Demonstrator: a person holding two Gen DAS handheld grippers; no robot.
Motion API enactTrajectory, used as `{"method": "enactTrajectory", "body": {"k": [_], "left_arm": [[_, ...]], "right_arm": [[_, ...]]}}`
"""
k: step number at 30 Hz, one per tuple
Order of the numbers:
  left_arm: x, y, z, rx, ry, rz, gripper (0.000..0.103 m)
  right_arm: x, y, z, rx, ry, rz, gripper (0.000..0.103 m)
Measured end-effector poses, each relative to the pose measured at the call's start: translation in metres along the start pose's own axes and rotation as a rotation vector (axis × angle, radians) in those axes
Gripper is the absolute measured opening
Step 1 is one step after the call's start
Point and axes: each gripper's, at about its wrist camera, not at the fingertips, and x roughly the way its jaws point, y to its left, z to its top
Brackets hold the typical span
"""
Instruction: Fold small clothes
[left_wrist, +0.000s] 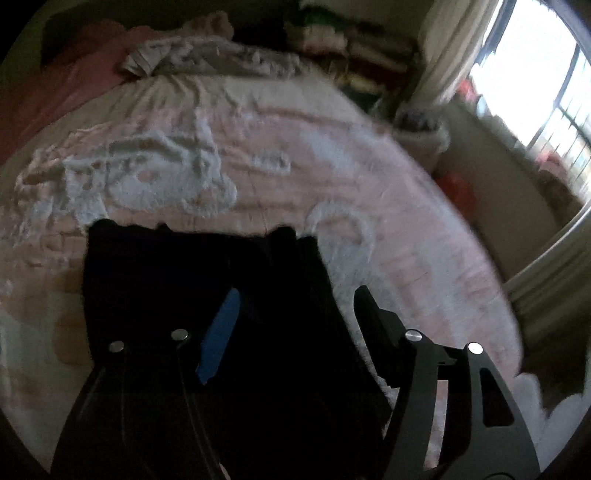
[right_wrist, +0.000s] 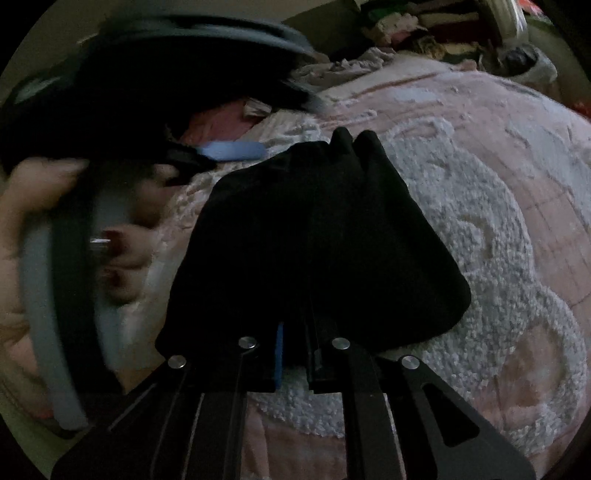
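Note:
A small black garment (left_wrist: 207, 266) lies on the pink tufted bedspread (left_wrist: 295, 147). In the left wrist view my left gripper (left_wrist: 295, 299) is open above it, the left finger with its blue pad (left_wrist: 221, 332) over the cloth and the right finger (left_wrist: 373, 314) beside its right edge. In the right wrist view my right gripper (right_wrist: 295, 343) is shut on the near edge of the black garment (right_wrist: 314, 229), which spreads away over the bedspread (right_wrist: 498, 221). The left gripper (right_wrist: 229, 150), blurred, and the hand holding it show at the left there.
A crumpled grey-white cloth (left_wrist: 207, 59) and a pink cloth (left_wrist: 81, 74) lie at the bed's far end. Stacked folded clothes (left_wrist: 354, 48) sit beyond. A curtain (left_wrist: 450, 48), a window and a white bin (left_wrist: 421, 136) stand right of the bed.

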Motion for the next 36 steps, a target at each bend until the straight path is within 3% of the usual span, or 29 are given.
{"method": "enactTrajectory", "body": {"k": [1,5,7,10,19,26,32,34,36], "left_arm": [[-0.011,0.006,0.000,-0.006,-0.028,0.002,0.056],[-0.043,0.045,-0.014,-0.028,-0.096,0.139,0.056],[-0.048,0.066,-0.026,-0.044,-0.101,0.208,0.056],[-0.045,0.087,-0.042,-0.071,-0.080,0.230,0.056],[-0.037,0.101,-0.072,-0.065,-0.063,0.232,0.059],[-0.036,0.093,-0.074,-0.023,-0.069,0.219,0.061],[-0.033,0.090,-0.074,-0.017,-0.067,0.209,0.062],[-0.031,0.091,-0.074,-0.020,-0.065,0.204,0.062],[-0.031,0.090,-0.075,-0.024,-0.066,0.202,0.062]], "right_arm": [[0.000,-0.002,0.001,0.009,0.002,0.007,0.012],[-0.003,-0.009,0.004,0.044,0.019,0.058,0.025],[-0.003,-0.010,0.006,0.044,0.032,0.095,0.049],[-0.011,-0.005,0.009,0.021,0.015,0.099,0.069],[-0.002,-0.002,0.042,-0.003,0.051,0.077,0.083],[0.035,-0.005,0.063,-0.024,0.137,0.088,0.081],[0.044,-0.009,0.075,-0.034,0.131,0.106,0.059],[0.046,-0.013,0.074,-0.025,0.128,0.120,0.041],[0.047,-0.015,0.073,-0.023,0.125,0.142,0.034]]}}
